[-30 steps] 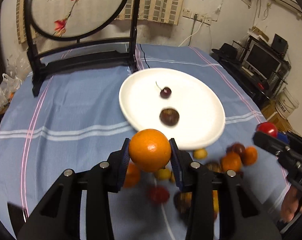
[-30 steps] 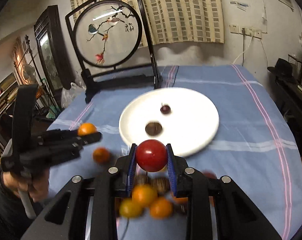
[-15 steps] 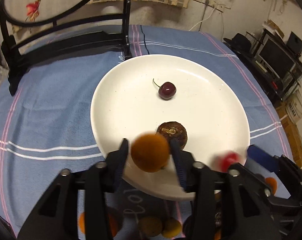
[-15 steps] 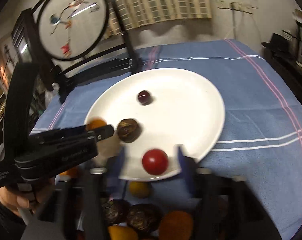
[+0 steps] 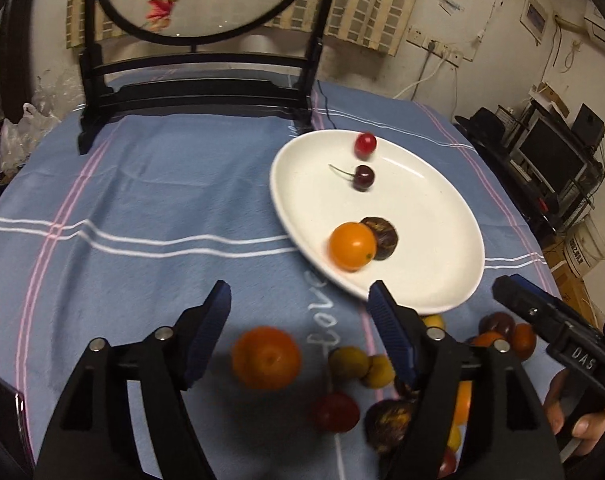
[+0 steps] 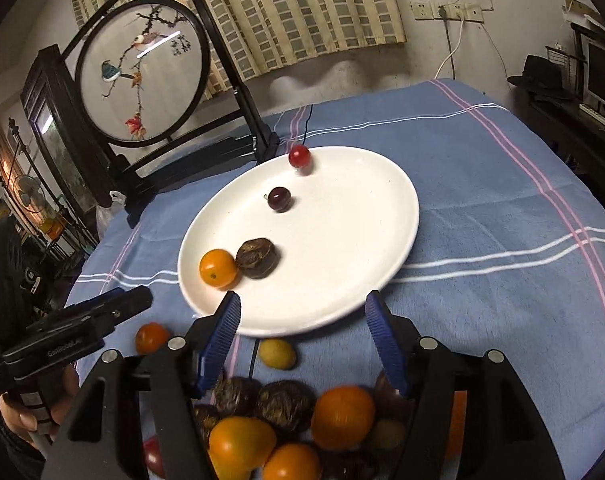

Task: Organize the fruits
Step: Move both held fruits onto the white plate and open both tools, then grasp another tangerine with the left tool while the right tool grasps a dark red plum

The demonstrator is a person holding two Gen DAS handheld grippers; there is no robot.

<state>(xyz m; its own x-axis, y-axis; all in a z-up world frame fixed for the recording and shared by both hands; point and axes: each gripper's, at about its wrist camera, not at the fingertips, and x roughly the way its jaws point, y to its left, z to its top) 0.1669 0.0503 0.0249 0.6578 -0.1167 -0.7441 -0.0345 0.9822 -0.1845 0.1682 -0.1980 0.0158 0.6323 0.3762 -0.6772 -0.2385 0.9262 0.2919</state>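
Your left tongs have just been opening and grip nothing, low in frame above the loose fruit; your right tongs gape empty too. Beyond, right of centre, the plate holds an orange, a dark fruit, a cherry and a red fruit.

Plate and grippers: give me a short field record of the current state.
plate: white plate on the blue striped cloth
on plate: orange fruit touching a dark brown fruit; dark cherry; red fruit near the far rim, blurred
off plate: fruit pile on the cloth at the near rim
left gripper: open, nothing between the jaws, which have just been opening
right gripper: open, nothing between the jaws
backdrop: round embroidered screen behind the plate
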